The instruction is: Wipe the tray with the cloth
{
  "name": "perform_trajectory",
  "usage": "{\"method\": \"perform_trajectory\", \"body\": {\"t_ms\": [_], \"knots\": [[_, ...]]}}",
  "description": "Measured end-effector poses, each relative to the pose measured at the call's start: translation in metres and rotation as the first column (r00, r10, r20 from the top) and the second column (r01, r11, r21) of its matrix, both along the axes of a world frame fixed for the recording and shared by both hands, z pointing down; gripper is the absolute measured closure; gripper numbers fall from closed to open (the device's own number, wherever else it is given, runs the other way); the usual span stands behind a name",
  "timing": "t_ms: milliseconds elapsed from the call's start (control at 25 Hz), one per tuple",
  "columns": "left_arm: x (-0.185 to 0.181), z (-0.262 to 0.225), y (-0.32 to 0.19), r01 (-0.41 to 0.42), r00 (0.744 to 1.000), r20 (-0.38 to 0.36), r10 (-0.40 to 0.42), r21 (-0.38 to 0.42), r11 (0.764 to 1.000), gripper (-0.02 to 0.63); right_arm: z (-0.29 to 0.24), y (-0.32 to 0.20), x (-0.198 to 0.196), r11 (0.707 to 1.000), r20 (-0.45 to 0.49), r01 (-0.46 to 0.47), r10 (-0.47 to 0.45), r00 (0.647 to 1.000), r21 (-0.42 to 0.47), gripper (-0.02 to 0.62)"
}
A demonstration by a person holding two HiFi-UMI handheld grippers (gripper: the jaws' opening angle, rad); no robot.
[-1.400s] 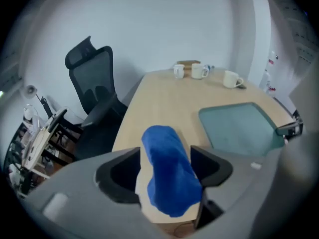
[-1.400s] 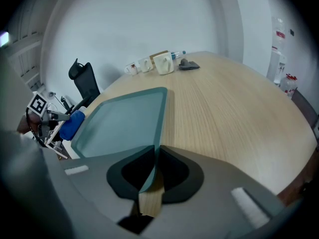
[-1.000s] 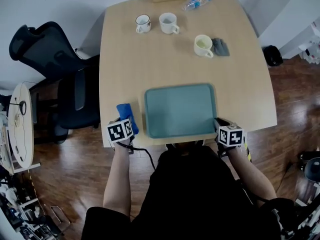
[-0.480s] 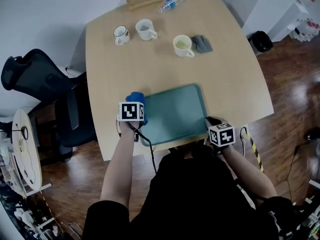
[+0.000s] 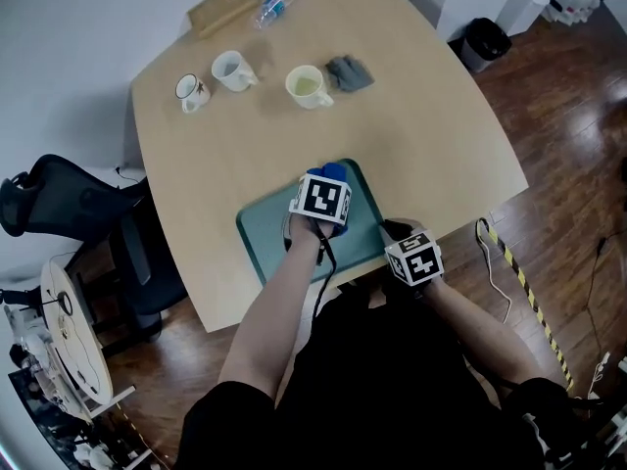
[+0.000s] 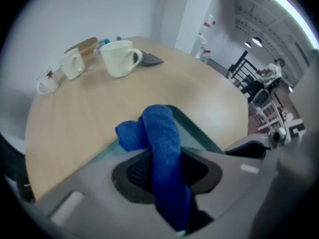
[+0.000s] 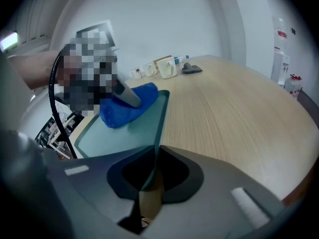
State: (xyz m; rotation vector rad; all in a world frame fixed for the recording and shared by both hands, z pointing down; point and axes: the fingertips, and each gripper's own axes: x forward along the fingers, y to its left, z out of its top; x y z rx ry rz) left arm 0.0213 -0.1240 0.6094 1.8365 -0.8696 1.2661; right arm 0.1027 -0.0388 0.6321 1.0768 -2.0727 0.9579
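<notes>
Table (image 5: 411, 135) | left gripper (image 6: 167, 173) clamps cloth (image 6: 157, 133), now over tray (image 5: 265, 243) (was beside) | right gripper (image 7: 149, 178) pinches tray rim

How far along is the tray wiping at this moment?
Done: the left hand-held gripper is shut on the blue cloth; the right hand-held gripper grips the tray by its rim, steadying it. In hand: the cloth sits on the tray's far corner. Left: wiping the rest; no wiped streaks show.

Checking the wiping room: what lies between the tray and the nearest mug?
Nothing; the head view shows only bare tabletop between the tray and that mug.
</notes>
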Motion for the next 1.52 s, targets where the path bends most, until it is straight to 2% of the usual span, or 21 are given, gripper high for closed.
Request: {"method": "perform_trajectory", "body": {"t_ms": [80, 160, 240, 320, 400, 520, 760, 880, 1240, 1400, 1520], "knots": [[0.032, -0.002, 0.0, -0.046, 0.998, -0.041, 0.046, -0.002, 0.999, 0.474, -0.002, 0.0, -0.001, 1.0, 0.012, 0.007, -0.007, 1.0, 0.001, 0.56], [0.056, -0.002, 0.003, -0.037, 0.992, -0.119, 0.035, -0.017, 0.999, 0.472, -0.002, 0.0, -0.001, 1.0, 0.016, 0.016, -0.016, 1.0, 0.001, 0.56], [0.06, -0.002, 0.004, -0.001, 0.985, -0.171, -0.004, -0.028, 1.0, 0.472, -0.004, 0.0, 0.001, 1.0, 0.018, 0.016, -0.016, 1.0, -0.001, 0.56], [0.047, -0.002, 0.006, 0.057, 0.978, -0.198, -0.062, -0.035, 0.998, 0.472, -0.004, 0.0, 0.003, 1.0, 0.022, 0.011, -0.011, 1.0, -0.006, 0.56], [0.018, -0.003, 0.011, 0.124, 0.973, -0.194, -0.127, -0.03, 0.992, 0.472, 0.0, 0.001, 0.006, 1.0, 0.018, 0.019, -0.019, 1.0, -0.008, 0.56], [-0.046, -0.002, 0.025, 0.229, 0.963, -0.145, -0.227, -0.004, 0.974, 0.471, 0.003, 0.002, 0.007, 0.999, 0.01, 0.03, -0.03, 1.0, -0.01, 0.56], [-0.18, -0.003, 0.055, 0.41, 0.911, -0.06, -0.407, 0.041, 0.911, 0.469, 0.005, -0.001, 0.007, 1.0, -0.002, 0.021, -0.021, 1.0, -0.023, 0.56], [-0.216, -0.009, 0.065, 0.459, 0.889, -0.049, -0.456, 0.064, 0.886, 0.469, 0.005, -0.002, 0.005, 0.999, -0.015, 0.021, -0.021, 1.0, -0.03, 0.56], [-0.201, 0.005, 0.06, 0.41, 0.912, -0.003, -0.411, 0.079, 0.909, 0.465, 0.004, -0.001, -0.001, 1.0, -0.032, 0.009, -0.01, 0.999, -0.027, 0.56], [-0.16, 0.005, 0.049, 0.329, 0.944, -0.004, -0.329, 0.061, 0.942, 0.465, 0.003, -0.001, 0.0, 1.0, -0.03, 0.004, -0.005, 1.0, -0.014, 0.56], [-0.109, 0.006, 0.039, 0.225, 0.974, -0.011, -0.225, 0.053, 0.973, 0.465, 0.003, -0.002, 0.0, 1.0, -0.032, 0.012, -0.013, 0.999, -0.007, 0.56]]}}
